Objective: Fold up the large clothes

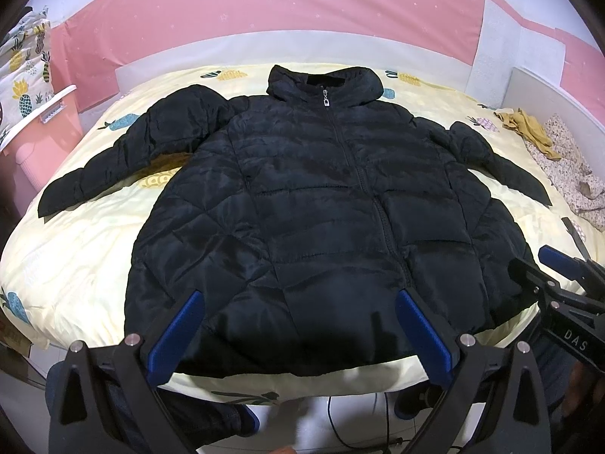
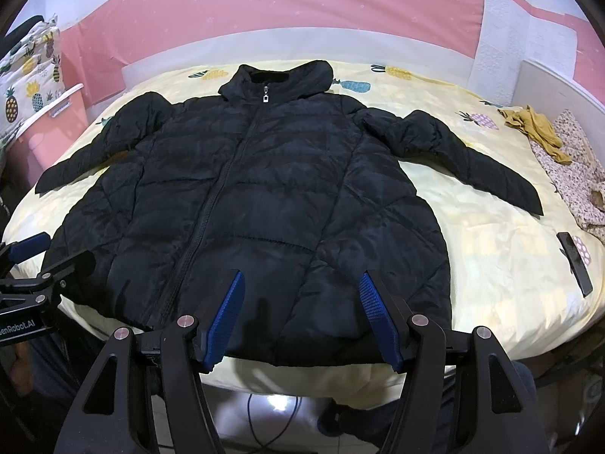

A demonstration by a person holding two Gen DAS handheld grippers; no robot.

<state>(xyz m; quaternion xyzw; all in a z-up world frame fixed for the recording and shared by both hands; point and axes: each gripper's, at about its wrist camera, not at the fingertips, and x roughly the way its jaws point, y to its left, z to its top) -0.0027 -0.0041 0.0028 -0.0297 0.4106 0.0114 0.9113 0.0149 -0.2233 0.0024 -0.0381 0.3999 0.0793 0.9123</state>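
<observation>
Left hand-held gripper and right hand-held gripper both gape wide.

Bed w/ pale yellow pineapple-print sheet, black puffer jacket spread flat, zipped, sleeves out, mustard cloth and floral fabric at right edge, dark phone near them

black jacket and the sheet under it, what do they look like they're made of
The black jacket looks like a thin, slightly glossy synthetic shell, likely nylon or polyester, over padding: stitched quilt lines, puffy panels and soft sheen show. Its zipper pull looks like shiny metal. The yellow bedsheet looks like matte woven fabric, perhaps cotton, with fine creases and printed pineapples; the fibre cannot be told.
</observation>
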